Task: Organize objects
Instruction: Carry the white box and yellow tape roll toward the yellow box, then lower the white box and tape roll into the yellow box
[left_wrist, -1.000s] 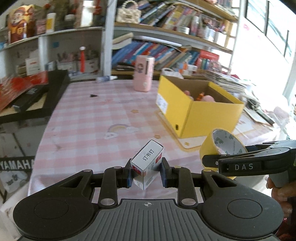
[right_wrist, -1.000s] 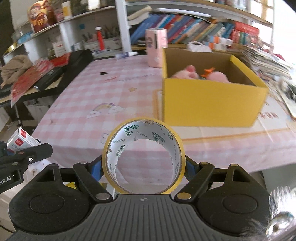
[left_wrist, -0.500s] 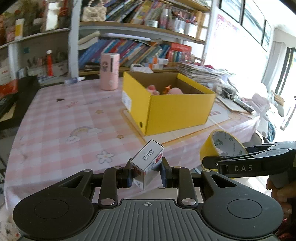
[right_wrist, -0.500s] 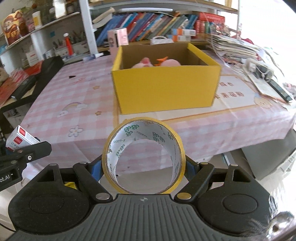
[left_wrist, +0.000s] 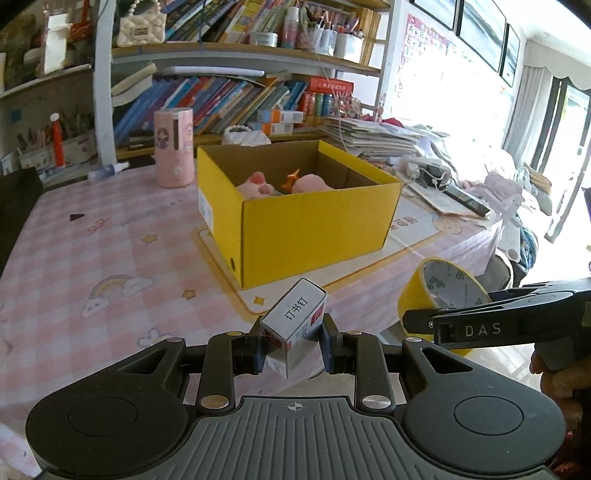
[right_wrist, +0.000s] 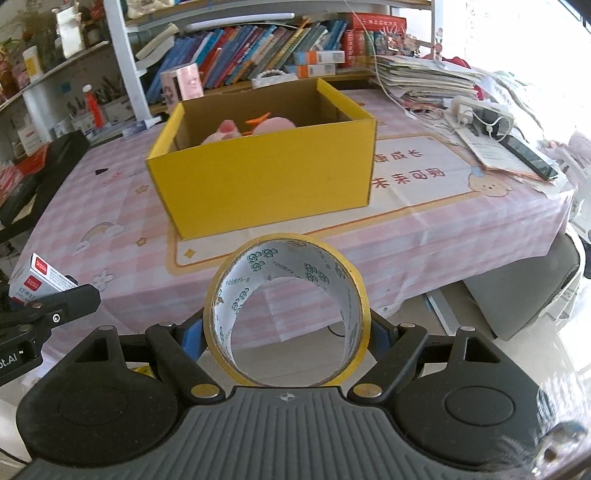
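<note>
**Staples and tape held short of the yellow box**

A small white staple box (left_wrist: 293, 321) was clamped, tilted, between the pads of the left gripper (left_wrist: 293, 349), in the air just above the near table edge. To its right, a roll of yellow tape (right_wrist: 286, 312) was gripped across its width by the right gripper (right_wrist: 286, 334), the roll standing on edge with its hollow facing the camera. Both were held off the table (left_wrist: 92, 236), which was covered with a pink checked cloth. Ahead of them an open yellow box (left_wrist: 314, 229) was seen standing on a printed mat (right_wrist: 417, 173), with pink plush toys (left_wrist: 258, 186) lying inside it. Behind the box a pink cylinder (left_wrist: 173, 147) was stood upright. Papers and a phone (right_wrist: 528, 157) were spread at the right end, and crowded bookshelves (left_wrist: 229, 92) were seen beyond.
</note>
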